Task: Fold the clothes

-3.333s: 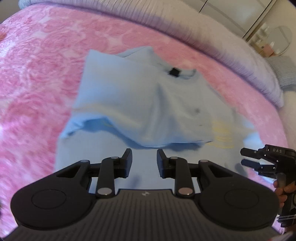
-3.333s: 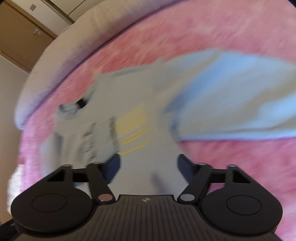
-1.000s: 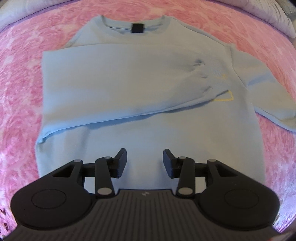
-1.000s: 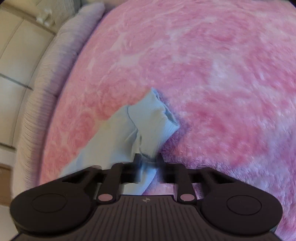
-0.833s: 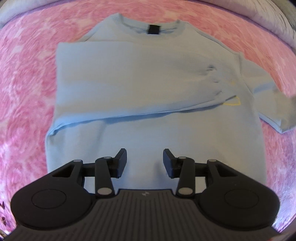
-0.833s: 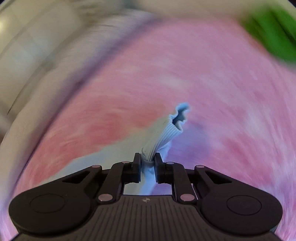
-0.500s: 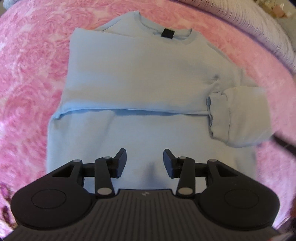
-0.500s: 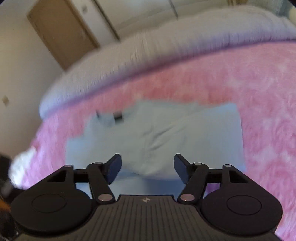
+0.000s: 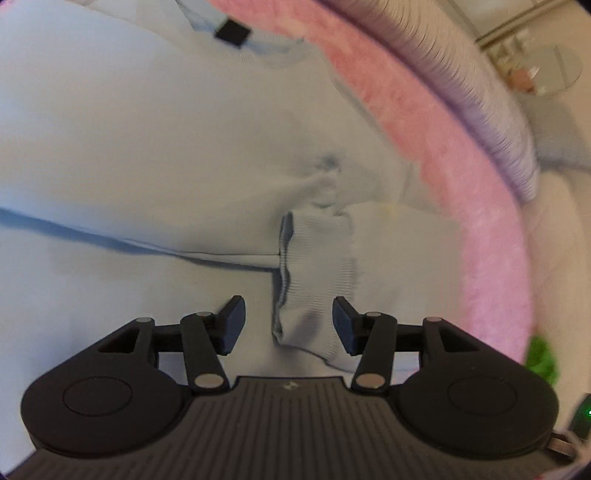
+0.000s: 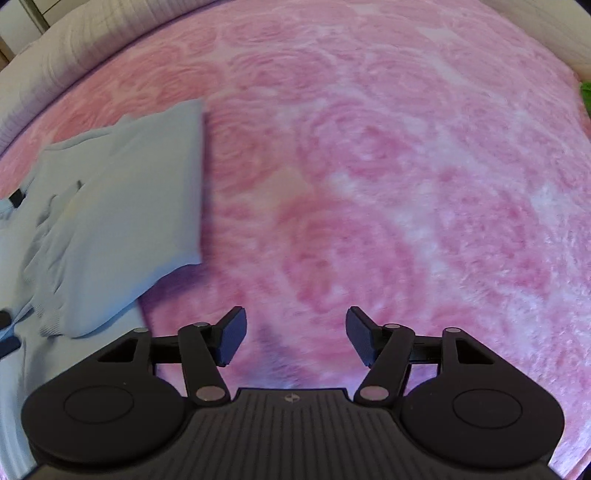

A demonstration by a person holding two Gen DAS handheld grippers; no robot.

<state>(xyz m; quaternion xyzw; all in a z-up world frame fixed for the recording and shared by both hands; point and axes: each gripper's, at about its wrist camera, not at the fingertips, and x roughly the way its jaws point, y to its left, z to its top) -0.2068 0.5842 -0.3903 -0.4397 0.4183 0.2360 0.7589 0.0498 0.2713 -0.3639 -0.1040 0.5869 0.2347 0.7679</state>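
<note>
The left tongs point(image 9: 287, 328) are hovering low over the light blue sweatshirt point(image 9: 129, 147), tilted downward, with their fingers spread wide and gripping nothing. The ribbed cuff point(image 9: 314, 266) of a folded-over sleeve is lying in the gap between the fingertips and running away from them; whether the fingers are touching the cloth cannot be told. Beyond the cuff, the sleeve is lying across the sweatshirt's body, and farther off the collar with its black tag point(image 9: 232, 32) is showing near the top edge.

The right tongs point(image 10: 295, 338) are also spread wide and empty, pointing down at the bare pink rose-patterned blanket point(image 10: 388, 184) on the bed. The sweatshirt point(image 10: 122, 221) is lying off to the left of these tongs, apart from them.

Only the left wrist view is showing the cuff up close and, far to the right, something green point(image 9: 540, 358) past the blanket's edge. Only the right wrist view is showing the folded sleeve's straight outer edge against the blanket.
</note>
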